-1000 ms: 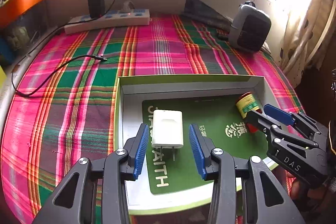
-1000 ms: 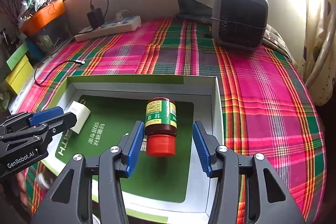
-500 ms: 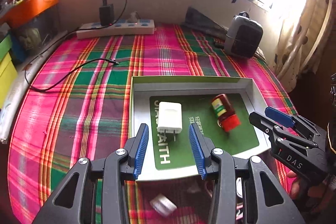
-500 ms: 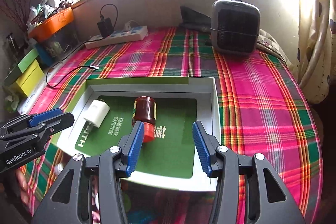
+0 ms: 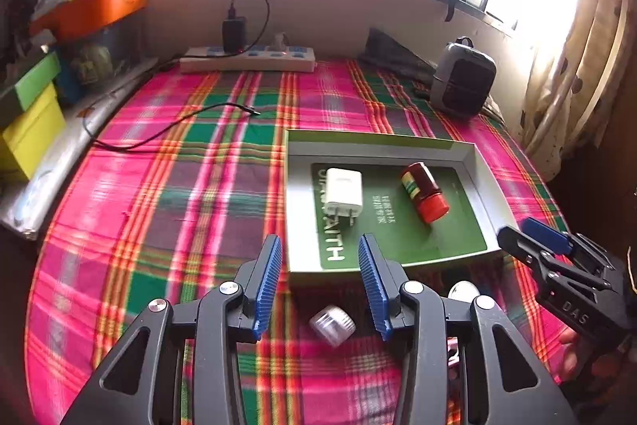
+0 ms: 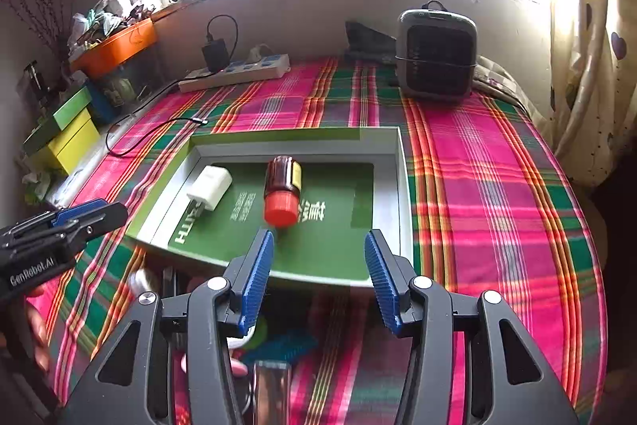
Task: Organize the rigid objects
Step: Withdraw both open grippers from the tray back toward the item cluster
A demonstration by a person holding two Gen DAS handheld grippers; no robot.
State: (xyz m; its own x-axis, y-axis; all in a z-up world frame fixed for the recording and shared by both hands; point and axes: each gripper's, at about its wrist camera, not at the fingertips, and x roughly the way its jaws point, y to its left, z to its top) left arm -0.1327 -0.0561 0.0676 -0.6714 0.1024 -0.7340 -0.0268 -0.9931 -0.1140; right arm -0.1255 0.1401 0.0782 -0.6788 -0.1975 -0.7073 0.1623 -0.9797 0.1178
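tray: we see the shallow grey-green box tray (image 5: pixel 483 178) on the plaid cloth (image 5: pixel 191 186), at 1 o'clock from our left claw; in the right wrist view its wall (image 6: pixel 400 186) runs up at 12 o'clock.
charger: white plug adapter (image 5: pixel 344 192) lies flat on the tray's green insert, at the 9 o'clock side of the tray, prongs toward us. Right view (image 6: pixel 210 187).
bottle: brown bottle with red cap (image 5: pixel 424 192) lies on its side at 3 o'clock of the charger, apart from it, cap toward us. Right view (image 6: pixel 282 190).
left claw: left gripper (image 5: pixel 320 285) hangs over the cloth short of the tray's near edge, blue pads parted to a middling gap, nothing between them.
right claw: right gripper (image 6: pixel 318 277) hangs over the tray's near edge, pads parted somewhat wider, nothing gripped; the bottle cap sits just beyond its left pad.
loose bits: small clear ridged cap (image 5: pixel 332 325) on the cloth under our left claw; more small items near it, too blurred to name.
far side: power strip (image 5: pixel 247 60) at 11 o'clock by the wall, small grey heater (image 5: pixel 464 84) at 1 o'clock, black cable (image 5: pixel 175 130) across the cloth.
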